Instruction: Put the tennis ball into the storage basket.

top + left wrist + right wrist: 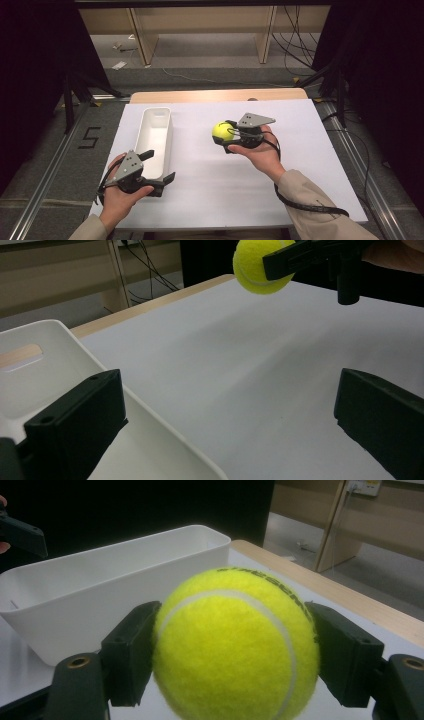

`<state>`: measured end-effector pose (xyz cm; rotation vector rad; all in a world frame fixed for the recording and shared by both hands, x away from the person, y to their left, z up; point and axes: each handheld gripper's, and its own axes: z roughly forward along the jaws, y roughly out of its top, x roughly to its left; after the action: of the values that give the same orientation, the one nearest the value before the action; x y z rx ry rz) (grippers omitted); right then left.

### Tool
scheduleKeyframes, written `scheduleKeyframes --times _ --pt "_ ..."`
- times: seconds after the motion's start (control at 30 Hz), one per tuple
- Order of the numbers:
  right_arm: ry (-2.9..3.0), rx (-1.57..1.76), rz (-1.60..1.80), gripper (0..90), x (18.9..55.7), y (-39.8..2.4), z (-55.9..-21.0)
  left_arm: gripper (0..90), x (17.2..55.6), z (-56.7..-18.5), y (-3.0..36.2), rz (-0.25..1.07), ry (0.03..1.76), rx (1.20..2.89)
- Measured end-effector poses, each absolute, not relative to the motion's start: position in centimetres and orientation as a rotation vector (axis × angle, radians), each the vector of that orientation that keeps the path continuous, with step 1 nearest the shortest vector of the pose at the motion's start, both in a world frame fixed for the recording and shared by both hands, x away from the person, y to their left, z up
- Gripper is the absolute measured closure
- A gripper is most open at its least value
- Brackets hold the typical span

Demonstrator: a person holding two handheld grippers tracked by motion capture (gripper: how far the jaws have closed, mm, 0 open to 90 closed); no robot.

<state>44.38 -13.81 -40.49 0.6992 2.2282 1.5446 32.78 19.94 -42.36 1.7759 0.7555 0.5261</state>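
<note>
A yellow tennis ball (222, 131) is held above the white table sheet, and my right gripper (223, 135) is shut on it. In the right gripper view the ball (235, 645) sits squeezed between both black pads. A long white bin (169, 142) stands left of centre, lengthwise away from me, and looks bare inside. My left gripper (160, 166) stands open at the bin's near right corner. In the left gripper view one jaw is over the bin (50, 345) and the other over the sheet, with nothing between them. The ball (257, 270) hangs farther off.
The white sheet (300, 150) covers the table, and a wooden strip (215, 95) shows along the far edge. Black stands (70, 95) and cables (295, 45) flank the table, with wooden shelving (200, 30) behind. A black cable (305, 206) trails from my right gripper.
</note>
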Motion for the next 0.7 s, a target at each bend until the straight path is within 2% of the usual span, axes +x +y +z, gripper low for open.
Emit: scheduleKeyframes --times 0.7 --pt "2.233 0.688 1.547 26.6 44.67 -13.09 -40.33 0.0 32.77 -42.35 19.93 0.526 0.755 1.775"
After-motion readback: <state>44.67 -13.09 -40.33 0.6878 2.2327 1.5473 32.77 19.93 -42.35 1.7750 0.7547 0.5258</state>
